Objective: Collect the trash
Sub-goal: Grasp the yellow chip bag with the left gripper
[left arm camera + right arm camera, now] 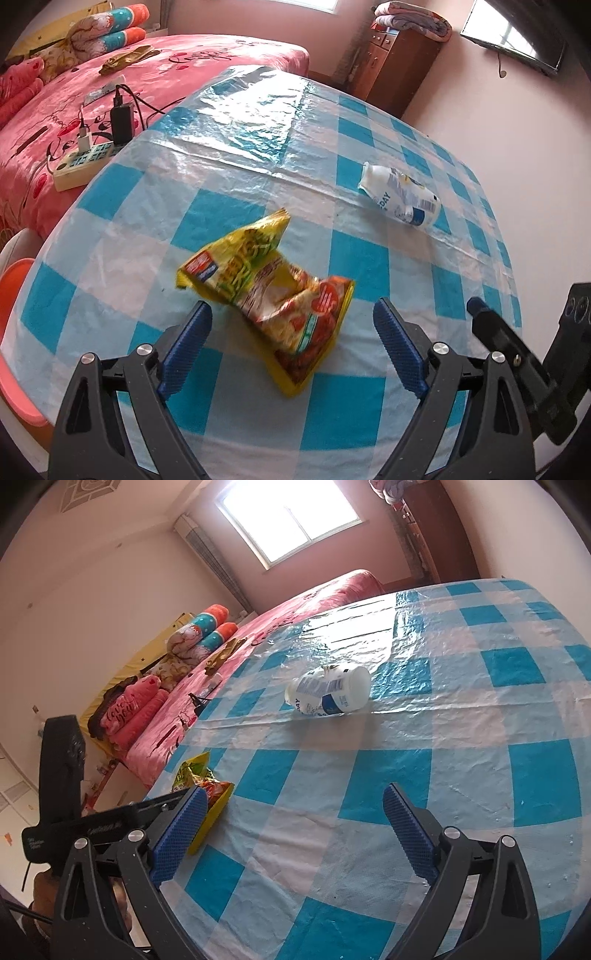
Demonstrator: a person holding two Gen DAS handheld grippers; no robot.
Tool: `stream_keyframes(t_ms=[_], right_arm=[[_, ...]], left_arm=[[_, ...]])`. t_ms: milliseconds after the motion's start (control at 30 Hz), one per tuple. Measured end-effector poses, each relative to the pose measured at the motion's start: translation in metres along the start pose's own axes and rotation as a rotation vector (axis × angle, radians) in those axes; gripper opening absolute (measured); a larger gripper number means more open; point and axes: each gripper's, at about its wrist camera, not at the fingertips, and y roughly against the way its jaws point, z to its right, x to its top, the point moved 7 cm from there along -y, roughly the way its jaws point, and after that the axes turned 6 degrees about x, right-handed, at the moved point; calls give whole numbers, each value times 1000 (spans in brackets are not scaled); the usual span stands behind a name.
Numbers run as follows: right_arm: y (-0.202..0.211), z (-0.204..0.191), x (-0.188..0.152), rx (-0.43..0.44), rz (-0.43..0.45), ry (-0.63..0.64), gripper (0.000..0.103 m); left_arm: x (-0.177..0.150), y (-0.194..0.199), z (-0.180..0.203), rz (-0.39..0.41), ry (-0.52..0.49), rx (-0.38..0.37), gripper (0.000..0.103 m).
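Between the wide-open jaws of the left gripper (291,314) lies a crumpled yellow instant-noodle wrapper (273,299), resting on the blue-and-white checked surface (369,266) and not yet touched by either blue pad. Its position between the pads suggests the gripper is lined up for a pinch across the wrapper's raised, folded middle. Farther off and to the right, a white plastic bottle (328,696) lies on its side, well apart from the wrapper, ahead of the right gripper (295,801). That gripper's jaws are also spread wide and hold nothing, probably aimed at the bottle as its own pickup. At the near left edge of the surface an orange-pink basin (14,332) shows, perhaps the place for the trash. Beyond the far left edge, a pink bed (207,59) carries a power strip (85,162).
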Motion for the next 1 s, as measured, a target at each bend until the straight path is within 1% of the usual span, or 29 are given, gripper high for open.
stream_keyframes(t_ms=[200, 267, 300, 367, 400, 467, 633, 900, 1000], right_arm=[[1, 5, 1, 33, 1, -32, 95], [1, 6, 1, 40, -3, -38, 95], [1, 6, 1, 48, -5, -42, 95], [1, 7, 3, 57, -1, -44, 95], [1, 7, 3, 63, 0, -46, 95], [1, 6, 3, 67, 4, -46, 95], [0, 8, 8, 79, 16, -50, 95], [1, 8, 7, 129, 10, -57, 95], [-1, 12, 7, 140, -3, -82, 96]], left_arm=[[11, -10, 1, -10, 30, 9, 81], [12, -14, 1, -20, 41, 10, 75], [13, -15, 1, -13, 41, 16, 74], [15, -16, 2, -9, 36, 31, 67], [16, -17, 2, -6, 37, 38, 67], [17, -18, 2, -1, 37, 54, 58], [20, -20, 2, 3, 25, 84, 47], [23, -24, 8, -1, 6, 112, 43], [26, -25, 12, -4, -6, 119, 41]])
